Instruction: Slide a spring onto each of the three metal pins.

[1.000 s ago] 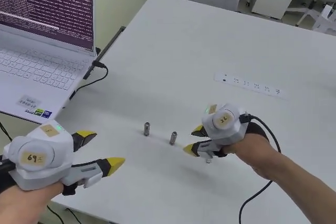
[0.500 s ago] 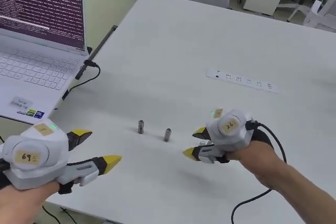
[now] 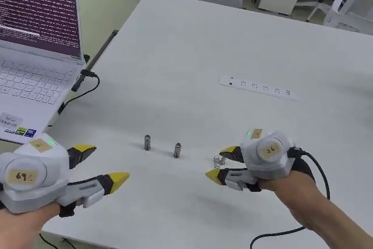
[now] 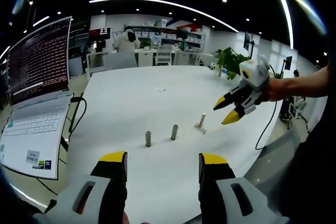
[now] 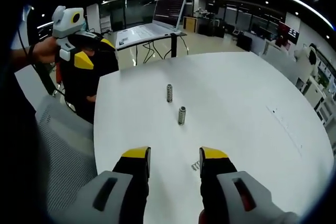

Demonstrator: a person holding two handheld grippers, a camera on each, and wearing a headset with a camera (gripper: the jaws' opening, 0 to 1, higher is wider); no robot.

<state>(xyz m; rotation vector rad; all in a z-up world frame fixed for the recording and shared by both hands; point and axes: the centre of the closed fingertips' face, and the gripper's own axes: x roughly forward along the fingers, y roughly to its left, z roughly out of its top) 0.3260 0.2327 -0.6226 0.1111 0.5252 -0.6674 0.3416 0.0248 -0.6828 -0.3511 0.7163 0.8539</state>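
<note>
Drawn back a little, the right gripper [image 3: 221, 163] has uncovered the third pin [image 3: 219, 160], which it hid a second ago. In the head view this pin stands between the widely spread yellow tips, which grip nothing. The left pin [image 3: 147, 142] and middle pin [image 3: 177, 150] stand upright on the white table [image 3: 192, 56], each sleeved in grey coils. The left gripper [image 3: 100, 164] hovers at the near edge, wide open and empty, well apart from the row.

From the left gripper view, the three stand in a line ahead of the open jaws. The third pin [image 4: 201, 121] leans, a bright spring [image 4: 202, 128] loose at its foot.

From the right gripper view, that spring [image 5: 195, 166] sits just beside one jaw, partly hidden, with the two ribbed, coil-wrapped pins farther ahead.
</note>
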